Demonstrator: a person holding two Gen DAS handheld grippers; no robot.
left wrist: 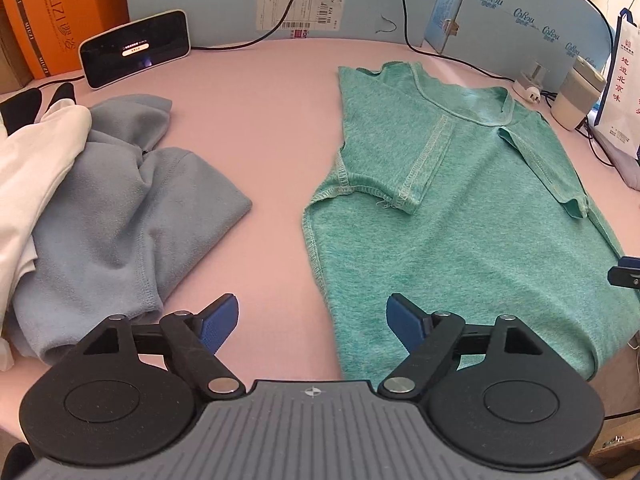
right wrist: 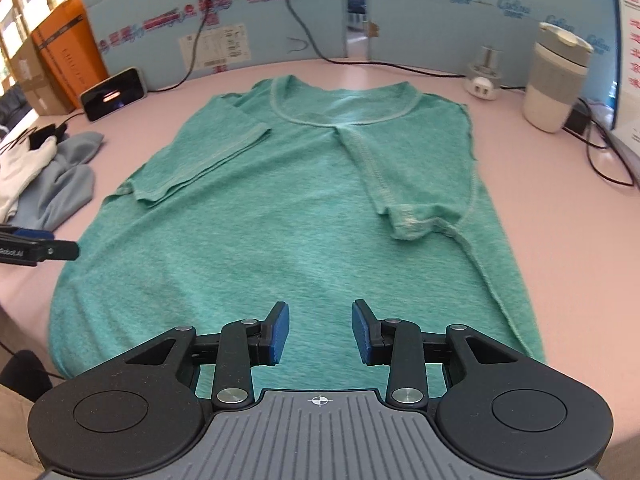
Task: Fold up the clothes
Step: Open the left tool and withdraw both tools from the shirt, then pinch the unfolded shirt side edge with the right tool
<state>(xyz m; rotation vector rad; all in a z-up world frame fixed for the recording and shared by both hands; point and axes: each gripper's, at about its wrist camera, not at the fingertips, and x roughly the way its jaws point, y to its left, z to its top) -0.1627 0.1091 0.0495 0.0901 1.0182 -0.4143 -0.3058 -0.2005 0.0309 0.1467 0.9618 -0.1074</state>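
Observation:
A green T-shirt (right wrist: pixel 280 216) lies flat on the pink table (left wrist: pixel 272 128), inside out, with both short sleeves folded inward over its body. In the left wrist view the green T-shirt (left wrist: pixel 460 208) fills the right half. My left gripper (left wrist: pixel 312 316) stands open above the shirt's left hem edge, nothing between its blue pads. My right gripper (right wrist: pixel 320 330) hovers open over the lower middle of the shirt, its pads apart and holding nothing. The left gripper's tip (right wrist: pixel 48 248) shows at the left edge of the right wrist view.
A heap of grey-blue and white clothes (left wrist: pixel 100 208) lies at the left. A phone-like device (left wrist: pixel 134 48), an orange box (left wrist: pixel 52 12), cables, a white cup (right wrist: pixel 556 80) and a charger (right wrist: pixel 482 80) stand along the blue cardboard wall (left wrist: pixel 360 4).

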